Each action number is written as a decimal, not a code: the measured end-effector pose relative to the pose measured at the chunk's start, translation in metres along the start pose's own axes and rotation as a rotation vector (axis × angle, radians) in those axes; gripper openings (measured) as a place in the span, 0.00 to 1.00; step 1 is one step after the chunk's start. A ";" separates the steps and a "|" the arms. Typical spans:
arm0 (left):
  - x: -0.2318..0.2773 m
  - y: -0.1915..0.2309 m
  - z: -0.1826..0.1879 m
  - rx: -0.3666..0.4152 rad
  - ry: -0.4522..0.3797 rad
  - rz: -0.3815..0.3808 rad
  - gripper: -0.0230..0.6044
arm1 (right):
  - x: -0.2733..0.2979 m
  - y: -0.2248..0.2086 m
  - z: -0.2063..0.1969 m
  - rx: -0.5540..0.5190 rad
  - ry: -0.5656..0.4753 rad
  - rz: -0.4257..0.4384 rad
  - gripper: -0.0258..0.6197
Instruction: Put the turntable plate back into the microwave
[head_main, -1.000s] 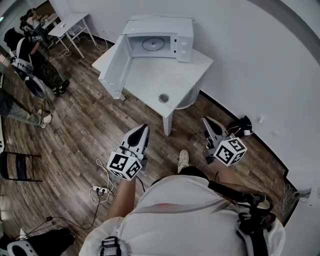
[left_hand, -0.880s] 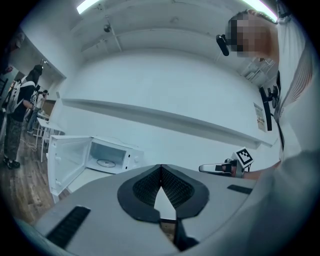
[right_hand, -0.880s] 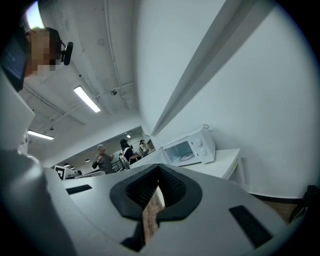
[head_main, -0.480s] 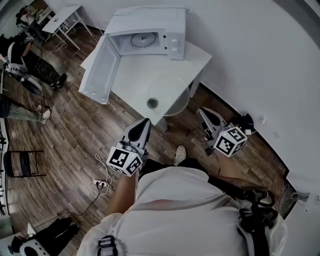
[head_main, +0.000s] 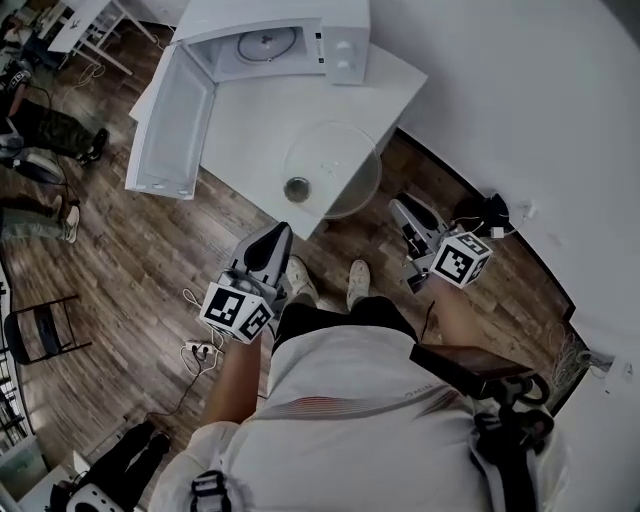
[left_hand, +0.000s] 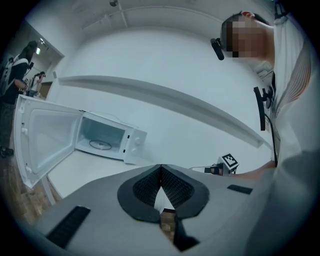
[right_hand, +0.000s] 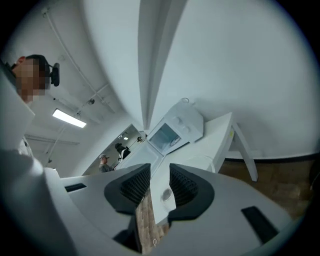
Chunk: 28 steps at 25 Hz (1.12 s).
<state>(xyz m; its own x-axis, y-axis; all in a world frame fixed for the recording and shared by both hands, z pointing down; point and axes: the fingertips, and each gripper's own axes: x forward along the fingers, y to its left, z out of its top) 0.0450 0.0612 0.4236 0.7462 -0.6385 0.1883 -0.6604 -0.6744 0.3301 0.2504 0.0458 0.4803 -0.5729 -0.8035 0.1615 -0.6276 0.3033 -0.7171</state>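
The clear glass turntable plate (head_main: 335, 165) lies on the near right corner of the white table (head_main: 250, 120), its rim overhanging the edge. The white microwave (head_main: 290, 35) stands at the table's back with its door (head_main: 165, 130) swung wide open and a roller ring inside. My left gripper (head_main: 272, 232) hangs shut and empty just short of the table's near edge; in the left gripper view its tips (left_hand: 161, 167) meet. My right gripper (head_main: 400, 205) sits right of the plate, below its rim. Its jaws (right_hand: 159, 175) have just been opening and hold nothing.
A white wall runs along the right side. Cables and a power strip (head_main: 195, 350) lie on the wooden floor by my feet, and a black chair (head_main: 35, 330) stands at the left. People stand at the far left (head_main: 30, 120). A dark bundle (head_main: 490, 210) lies by the wall.
I have stepped closer: the table and microwave have slid towards me in the head view. Both grippers have come up to the table's near edge, the right one beside the plate.
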 end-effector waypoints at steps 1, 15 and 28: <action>0.002 0.007 -0.002 -0.003 0.007 -0.001 0.05 | 0.004 -0.009 -0.004 0.031 0.001 -0.012 0.20; -0.004 0.049 -0.051 -0.077 0.101 0.086 0.05 | 0.058 -0.122 -0.087 0.435 0.071 -0.031 0.37; -0.017 0.073 -0.068 -0.133 0.113 0.175 0.05 | 0.114 -0.112 -0.114 0.633 0.166 0.193 0.37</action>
<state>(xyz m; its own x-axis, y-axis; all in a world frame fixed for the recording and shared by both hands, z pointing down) -0.0104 0.0477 0.5076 0.6314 -0.6903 0.3533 -0.7689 -0.4982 0.4007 0.1950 -0.0217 0.6559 -0.7488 -0.6603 0.0568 -0.1060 0.0347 -0.9938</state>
